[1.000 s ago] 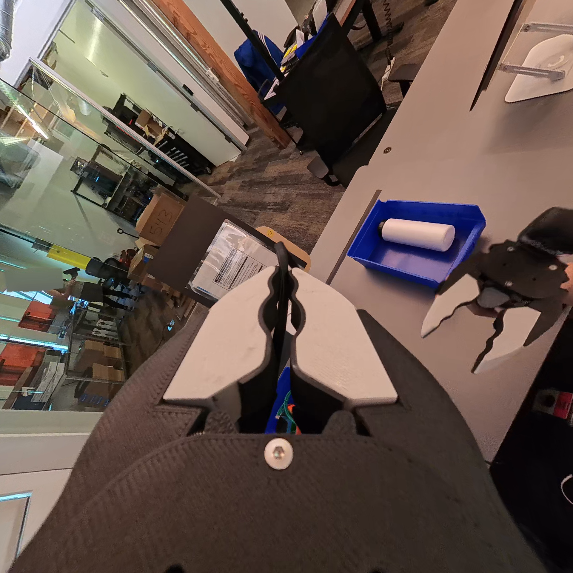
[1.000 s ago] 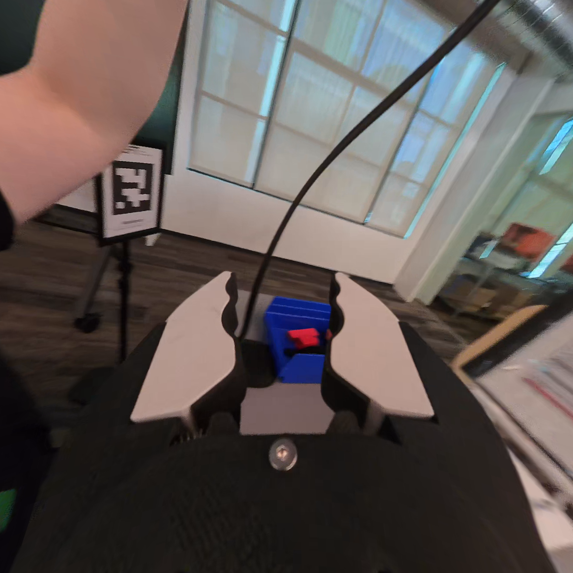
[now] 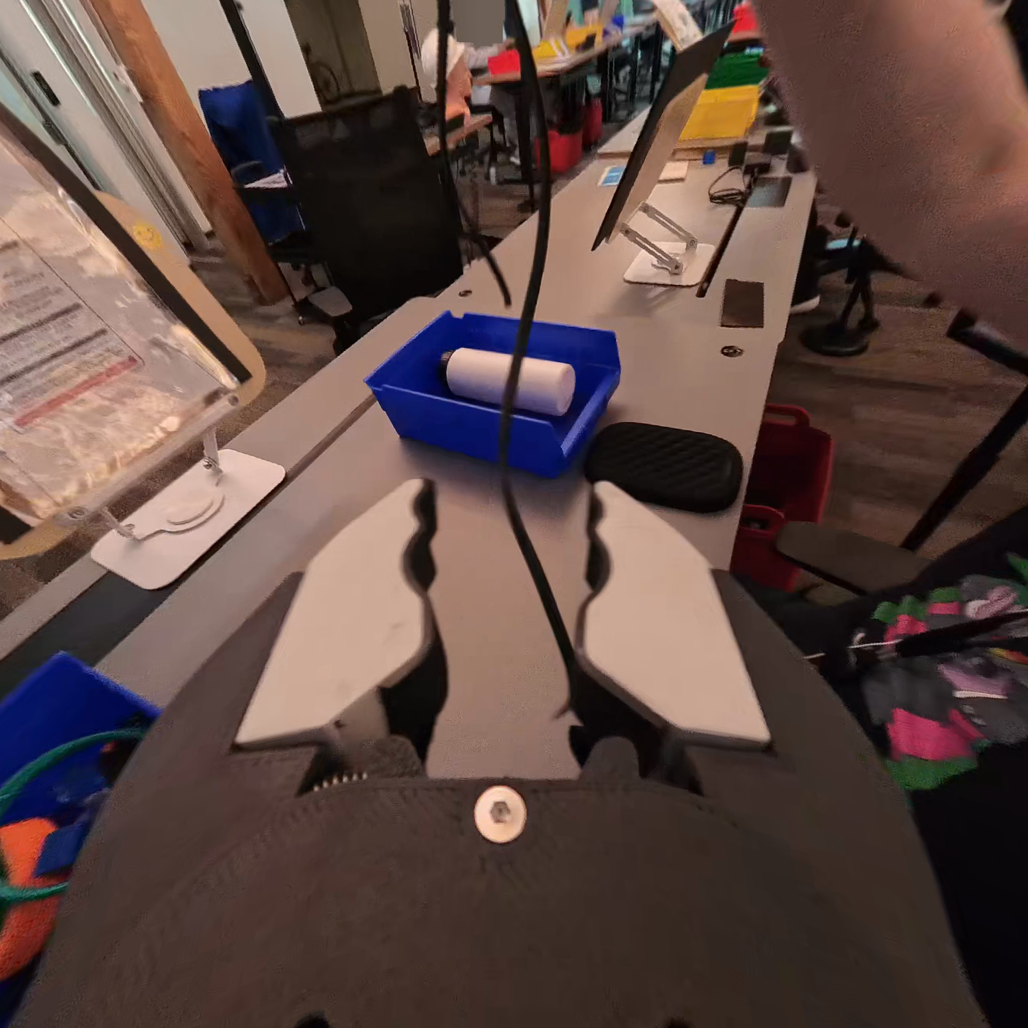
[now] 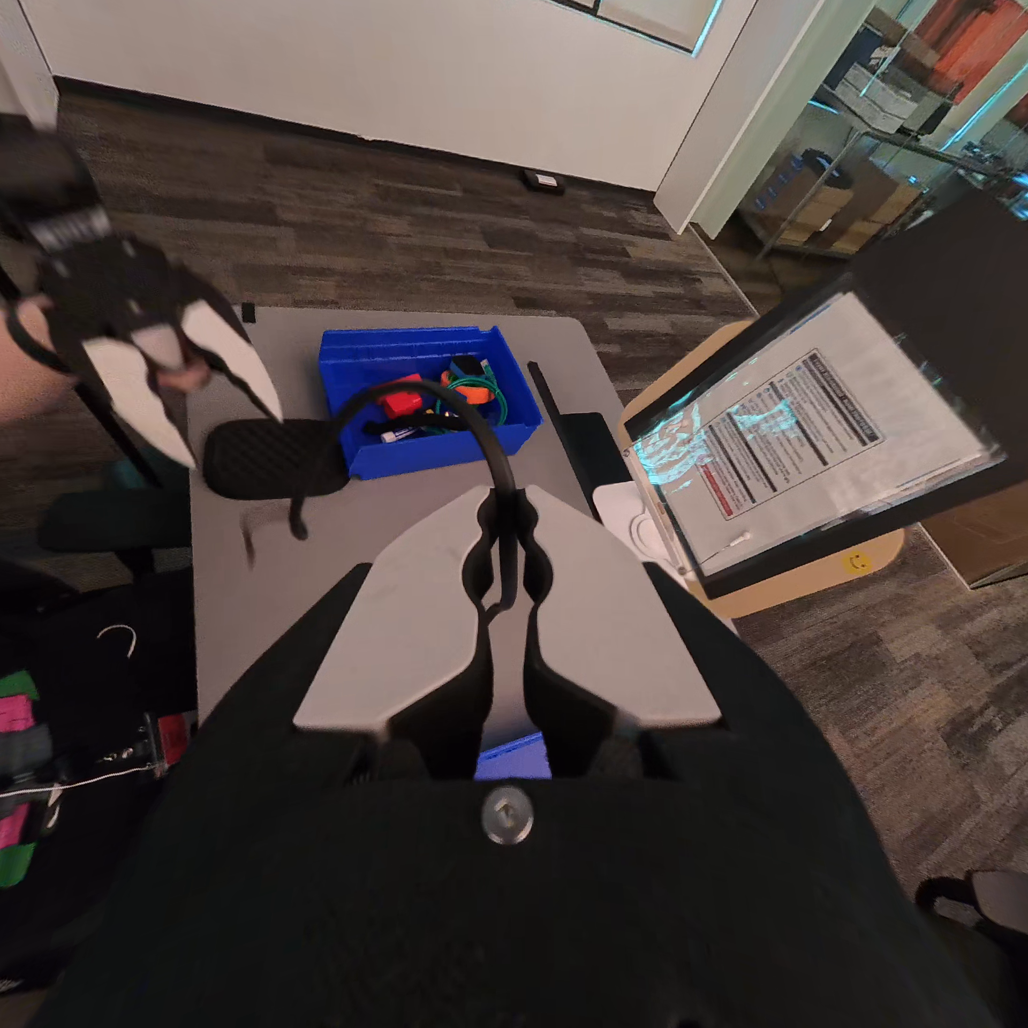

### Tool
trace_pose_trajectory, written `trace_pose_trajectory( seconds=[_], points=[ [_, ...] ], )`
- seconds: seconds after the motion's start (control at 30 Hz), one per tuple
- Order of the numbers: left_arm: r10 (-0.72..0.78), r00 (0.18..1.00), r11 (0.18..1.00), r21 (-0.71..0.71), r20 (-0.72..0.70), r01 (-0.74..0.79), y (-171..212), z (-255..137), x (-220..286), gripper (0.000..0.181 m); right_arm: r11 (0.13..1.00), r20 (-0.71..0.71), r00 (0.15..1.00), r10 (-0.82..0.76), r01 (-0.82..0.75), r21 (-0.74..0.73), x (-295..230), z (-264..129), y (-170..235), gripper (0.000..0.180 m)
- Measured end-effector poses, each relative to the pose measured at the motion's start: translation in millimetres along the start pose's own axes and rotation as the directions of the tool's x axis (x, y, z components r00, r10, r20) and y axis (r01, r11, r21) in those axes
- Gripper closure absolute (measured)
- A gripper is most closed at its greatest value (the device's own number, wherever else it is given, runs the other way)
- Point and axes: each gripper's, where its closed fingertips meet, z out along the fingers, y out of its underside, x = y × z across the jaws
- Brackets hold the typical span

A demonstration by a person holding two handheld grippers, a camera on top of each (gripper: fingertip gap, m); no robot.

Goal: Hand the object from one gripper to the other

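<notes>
Right wrist view: a thin, smooth black cable (image 4: 489,445) is pinched between the right tool (image 4: 509,492)'s nearly closed, wavy-edged grey fingers, arching above the blue bin (image 4: 517,423). Left of that bin, the left tool (image 4: 183,411) hangs spread wide, gripping nothing, over the grey tabletop (image 4: 267,612).

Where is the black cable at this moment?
The black cable is pinched in the shut right gripper, arching toward the blue bin of small parts; in the left wrist view it hangs between the open left gripper's fingers.

Black cable (image 4: 503,534) — blue bin (image 4: 445,453)
</notes>
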Motion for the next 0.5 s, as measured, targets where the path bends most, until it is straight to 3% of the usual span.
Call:
trace_pose_trajectory(
  seconds=[0.07, 0.17, 0.4, 0.5],
  points=[
    [-0.003, 0.999, 1.0, 0.006, -0.036, 0.003, 24.2, 13.8, -0.6, 0.11, 1.0, -0.013, 1.0, -0.005, 0.005, -0.017, 2.8, -5.9, -15.9, 0.174],
    [-0.006, 0.996, 0.999, 0.044, -0.093, 0.01, 28.5, 22.5, -9.4, 0.106, 1.0, -0.062, 0.998, -0.023, 0.023, -0.004, 5.2, -16.5, -45.3, 0.173],
    [-0.029, 0.997, 0.98, 0.193, -0.077, 0.044, -22.1, 22.5, -49.5, 0.118, 0.995, -0.128, 0.989, -0.078, 0.086, 0.059, -10.3, -39.7, -96.9, 0.173],
    [-0.068, 0.996, 0.96, 0.268, -0.053, 0.08, -47.1, 24.9, -56.7, 0.107, 0.994, -0.15, 0.984, -0.091, 0.1, 0.053, -13.1, -40.5, -102.1, 0.173]
  ],
)
